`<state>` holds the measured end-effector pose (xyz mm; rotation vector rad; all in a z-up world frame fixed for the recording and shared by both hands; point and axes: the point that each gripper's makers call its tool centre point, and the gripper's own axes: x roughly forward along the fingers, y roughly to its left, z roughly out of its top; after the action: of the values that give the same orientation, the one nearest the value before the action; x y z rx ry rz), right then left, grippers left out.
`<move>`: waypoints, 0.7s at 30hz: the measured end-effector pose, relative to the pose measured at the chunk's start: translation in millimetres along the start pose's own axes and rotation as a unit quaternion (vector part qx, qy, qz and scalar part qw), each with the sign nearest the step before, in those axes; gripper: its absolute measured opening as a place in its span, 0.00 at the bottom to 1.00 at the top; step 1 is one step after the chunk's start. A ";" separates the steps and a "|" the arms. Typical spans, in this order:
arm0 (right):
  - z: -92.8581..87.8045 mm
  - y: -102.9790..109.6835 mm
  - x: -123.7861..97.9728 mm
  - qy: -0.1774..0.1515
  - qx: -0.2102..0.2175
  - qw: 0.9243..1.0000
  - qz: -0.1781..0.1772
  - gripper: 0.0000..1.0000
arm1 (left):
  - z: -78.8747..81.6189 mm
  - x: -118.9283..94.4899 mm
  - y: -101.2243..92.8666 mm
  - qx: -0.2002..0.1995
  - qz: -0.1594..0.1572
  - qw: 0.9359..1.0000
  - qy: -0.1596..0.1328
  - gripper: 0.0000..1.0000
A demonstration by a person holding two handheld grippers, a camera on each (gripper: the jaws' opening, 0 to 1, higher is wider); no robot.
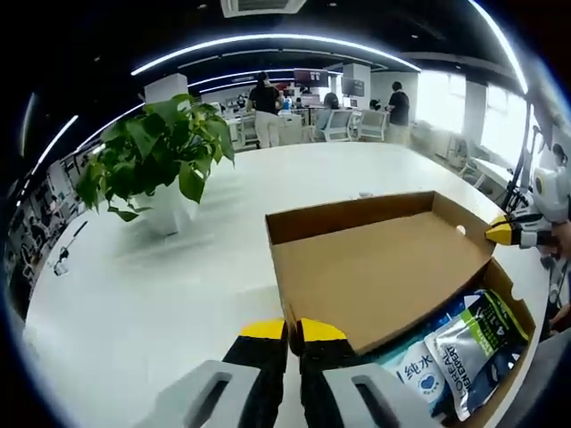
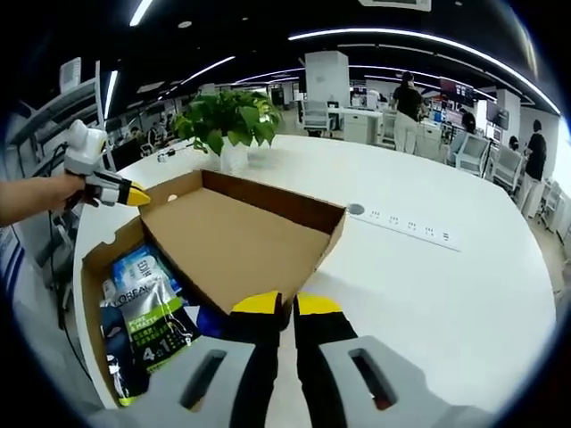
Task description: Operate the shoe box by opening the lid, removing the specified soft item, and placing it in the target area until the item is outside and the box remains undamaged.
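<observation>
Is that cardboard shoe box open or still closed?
Open. The brown cardboard shoe box has its brown lid raised at a slant, and soft blue, white and green packets show lying inside under it.

One cardboard shoe box (image 1: 384,267) sits on one white desk (image 1: 178,285), its lid raised. Inside lie at least three soft packets (image 1: 464,343); more may be hidden under the lid. One potted plant (image 1: 161,165) stands on the desk. Two tongs (image 1: 293,332) (image 2: 284,308) show. One socket strip (image 2: 406,227) is set into the desk. Three people stand in the background.
</observation>
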<state>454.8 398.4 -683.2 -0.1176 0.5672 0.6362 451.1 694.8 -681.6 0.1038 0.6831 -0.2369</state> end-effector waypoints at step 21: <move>-7.0 -4.4 9.3 0.016 0.032 0.999 0.001 0.04 | -6.7 10.7 -1.2 -0.014 -0.001 1.000 0.018 0.03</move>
<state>460.3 397.9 -694.4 -0.0675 0.6186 0.6179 454.7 692.8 -693.6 0.0817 0.7222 -0.2271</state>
